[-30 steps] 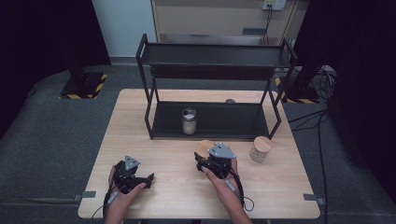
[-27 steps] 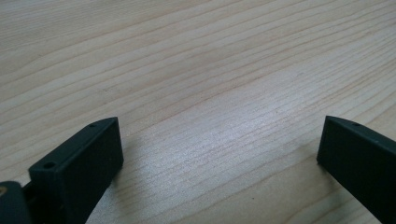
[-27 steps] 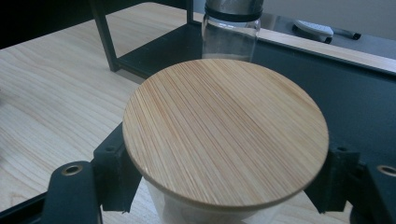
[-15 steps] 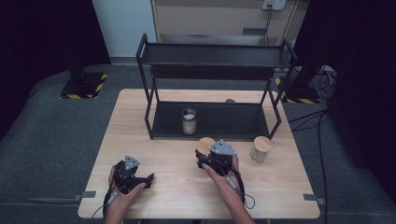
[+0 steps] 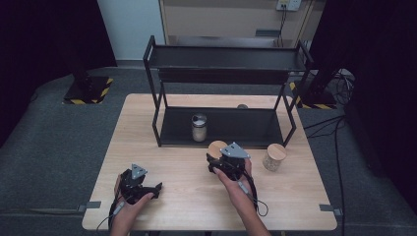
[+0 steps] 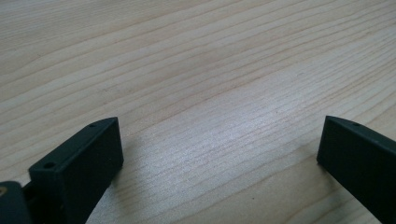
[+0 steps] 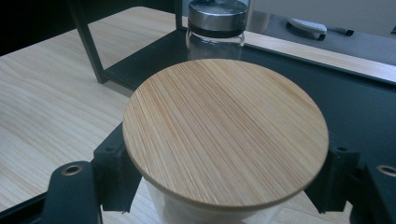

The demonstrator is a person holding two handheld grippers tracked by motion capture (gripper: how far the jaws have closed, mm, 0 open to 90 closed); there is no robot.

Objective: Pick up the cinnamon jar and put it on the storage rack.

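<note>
A jar with a round bamboo lid sits between the jaws of my right gripper, which is shut on the jar's body just under the lid. In the high view this jar and the right gripper are at the table's middle, just in front of the black rack. My left gripper rests low at the front left of the wooden table. It is open, and between the jaws of the left gripper there is bare wood.
A glass jar with a metal lid stands on the rack's lower shelf, seen close ahead as the metal-lidded jar. A second bamboo-lidded jar stands on the table to the right, by the rack's front right leg.
My right gripper has edged slightly towards the rack with the bamboo-lidded jar in it. The left gripper has stayed where it was.
</note>
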